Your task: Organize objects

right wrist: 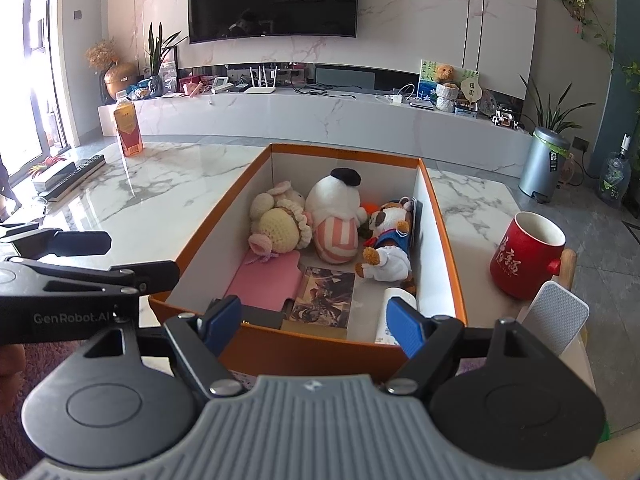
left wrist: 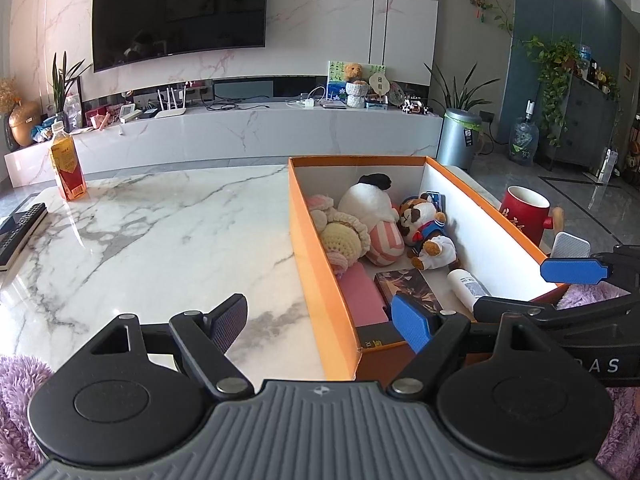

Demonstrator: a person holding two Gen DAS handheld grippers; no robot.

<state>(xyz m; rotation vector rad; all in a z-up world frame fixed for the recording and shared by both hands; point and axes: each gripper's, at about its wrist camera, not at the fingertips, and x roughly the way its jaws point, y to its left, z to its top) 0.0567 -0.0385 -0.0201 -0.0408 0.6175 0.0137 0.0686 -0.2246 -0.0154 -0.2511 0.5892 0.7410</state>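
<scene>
Both grippers gaping, empty | orange box [right wrist: 440, 216] full | red mug [right wrist: 524, 256] beside

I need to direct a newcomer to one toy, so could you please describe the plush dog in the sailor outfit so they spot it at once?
Start at the orange box on the marble table. Along its right-hand wall, in front of the big white plush with striped legs, lies the plush dog. It alone has a brown-and-white face, a blue collar and white clothes.
</scene>
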